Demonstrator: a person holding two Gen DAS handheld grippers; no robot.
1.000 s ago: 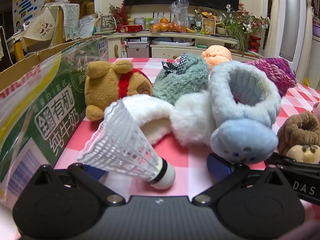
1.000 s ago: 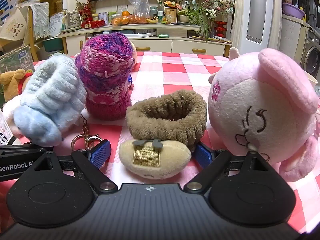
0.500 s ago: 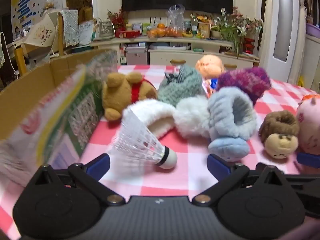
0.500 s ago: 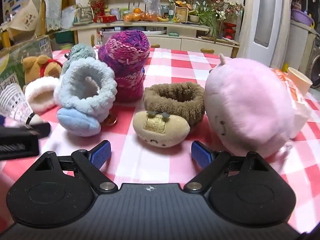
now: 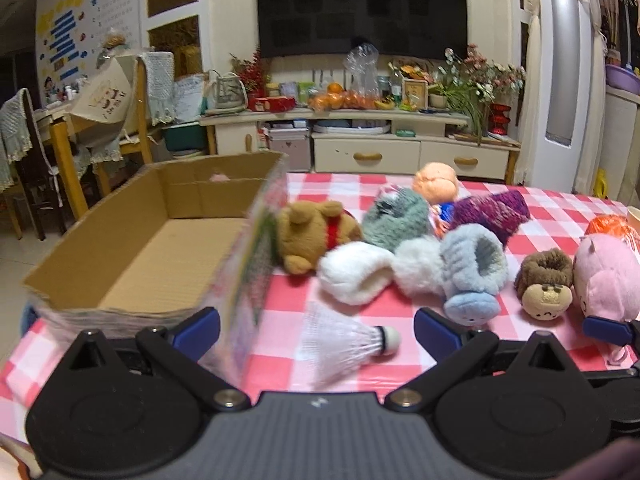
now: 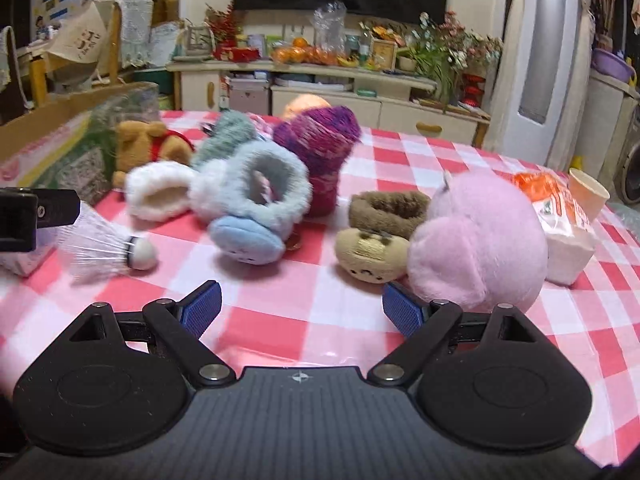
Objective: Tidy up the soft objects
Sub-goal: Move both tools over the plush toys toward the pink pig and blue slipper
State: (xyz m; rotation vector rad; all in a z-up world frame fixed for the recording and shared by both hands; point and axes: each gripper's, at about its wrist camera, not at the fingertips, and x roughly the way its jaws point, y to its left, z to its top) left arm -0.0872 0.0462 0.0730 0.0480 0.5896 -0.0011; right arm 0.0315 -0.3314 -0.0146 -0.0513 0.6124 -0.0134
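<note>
Soft toys lie in a cluster on the checked tablecloth: a brown bear (image 5: pixel 312 232), a white slipper (image 5: pixel 354 278), a light blue slipper (image 5: pixel 472 276), a brown slipper (image 6: pixel 380 232), a pink plush (image 6: pixel 476 244), a purple knit hat (image 6: pixel 320 144) and a grey-green plush (image 5: pixel 396 220). An open cardboard box (image 5: pixel 160 248) stands at the left. My left gripper (image 5: pixel 316 330) is open and empty, raised over the near table edge, with a white shuttlecock (image 5: pixel 348 340) below it. My right gripper (image 6: pixel 300 310) is open and empty, in front of the brown slipper.
A paper cup (image 6: pixel 588 190) and an orange-and-white bag (image 6: pixel 560 220) sit at the right of the table. A doll's head (image 5: pixel 436 182) lies behind the toys. A TV cabinet (image 5: pixel 360 148) with clutter stands beyond the table. Chairs (image 5: pixel 120 120) stand at the left.
Both grippers have pulled back and risen from the toys. The left view now looks down into the open box. Both stayed open and empty.
</note>
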